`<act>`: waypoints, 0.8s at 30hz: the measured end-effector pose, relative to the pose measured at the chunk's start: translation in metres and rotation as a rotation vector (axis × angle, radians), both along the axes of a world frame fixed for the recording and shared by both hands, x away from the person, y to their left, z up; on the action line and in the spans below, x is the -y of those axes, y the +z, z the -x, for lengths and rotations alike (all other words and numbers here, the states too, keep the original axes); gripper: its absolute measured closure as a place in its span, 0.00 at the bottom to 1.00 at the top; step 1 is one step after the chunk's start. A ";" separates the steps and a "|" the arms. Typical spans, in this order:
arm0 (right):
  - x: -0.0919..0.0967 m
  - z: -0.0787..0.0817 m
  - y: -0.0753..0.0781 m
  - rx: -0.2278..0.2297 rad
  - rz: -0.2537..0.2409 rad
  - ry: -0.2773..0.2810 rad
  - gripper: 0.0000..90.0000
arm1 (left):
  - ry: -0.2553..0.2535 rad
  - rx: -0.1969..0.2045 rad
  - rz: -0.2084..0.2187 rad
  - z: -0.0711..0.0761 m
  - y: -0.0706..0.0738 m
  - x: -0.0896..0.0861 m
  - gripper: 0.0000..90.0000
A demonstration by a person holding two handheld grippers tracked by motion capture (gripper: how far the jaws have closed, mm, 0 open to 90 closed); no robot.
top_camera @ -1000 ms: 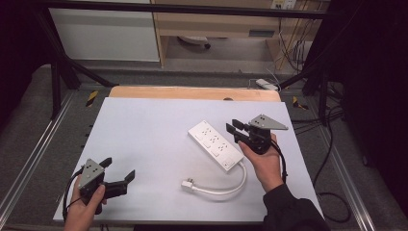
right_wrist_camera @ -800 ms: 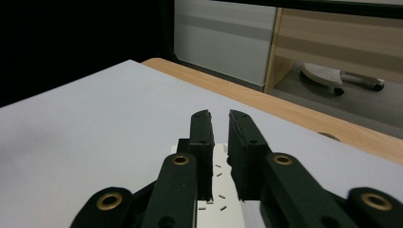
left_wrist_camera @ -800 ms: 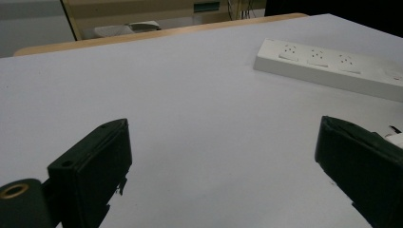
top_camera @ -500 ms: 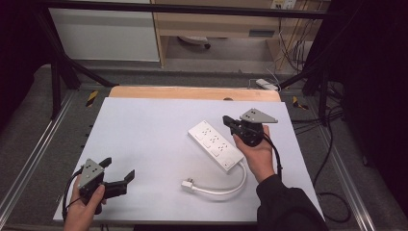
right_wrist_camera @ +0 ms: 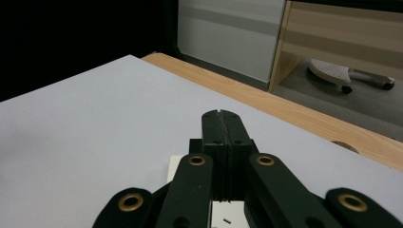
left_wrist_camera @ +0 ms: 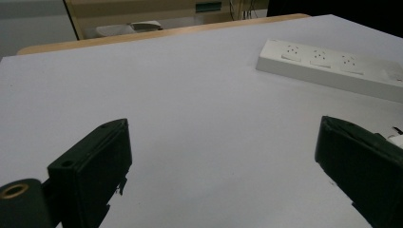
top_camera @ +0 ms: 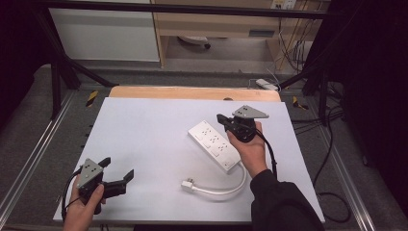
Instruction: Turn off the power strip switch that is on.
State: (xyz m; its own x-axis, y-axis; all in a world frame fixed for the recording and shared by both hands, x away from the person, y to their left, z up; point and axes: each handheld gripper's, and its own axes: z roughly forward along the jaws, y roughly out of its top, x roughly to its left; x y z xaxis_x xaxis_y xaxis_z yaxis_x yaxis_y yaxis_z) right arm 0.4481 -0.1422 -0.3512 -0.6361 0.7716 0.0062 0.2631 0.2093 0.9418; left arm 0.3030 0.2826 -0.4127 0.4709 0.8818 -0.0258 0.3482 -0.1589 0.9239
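On the white tabletop (top_camera: 144, 139), right of centre, lies a white power strip (top_camera: 214, 145), set diagonally with its far end toward the wooden back edge and its near end toward the person. Three socket groups show along its top face. A short white cable (top_camera: 226, 185) curls from its near end round to a white plug (top_camera: 188, 183) resting flat on the sheet, just left of the loop. Right gripper (top_camera: 222, 118), held in the right hand (top_camera: 250, 149), hovers over the far half of the strip; its grey three-cornered plate sits on top. Right gripper view: fingers (right_wrist_camera: 213, 130) pressed flat together, no gap, nothing between them, with a corner of the strip's white casing (right_wrist_camera: 178, 164) just below and the wooden edge (right_wrist_camera: 294, 116) beyond. Whether the tips touch the strip cannot be told. Left gripper (top_camera: 118, 171), in the left hand (top_camera: 82, 211), sits low near the front left corner of the tabletop, well apart from the strip. Left gripper view: fingers (left_wrist_camera: 92, 166) spread wide, bare white surface between them, holding nothing; the power strip (left_wrist_camera: 332, 69) lies far off at upper right. Beyond the tabletop, a wooden cabinet (top_camera: 216, 24) and loose cables on the floor (top_camera: 293, 43).
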 end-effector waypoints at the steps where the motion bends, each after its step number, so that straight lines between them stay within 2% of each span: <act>1: 0.000 0.000 0.000 0.000 0.000 0.000 1.00 | -0.001 0.000 -0.002 0.000 0.000 0.000 0.05; 12: -0.012 -0.014 -0.012 -0.027 0.008 -0.006 1.00 | 0.001 0.000 0.001 0.000 0.000 -0.001 0.05; 24: -0.023 -0.026 -0.027 -0.078 0.029 -0.005 1.00 | 0.003 0.000 -0.003 0.000 0.000 -0.001 0.05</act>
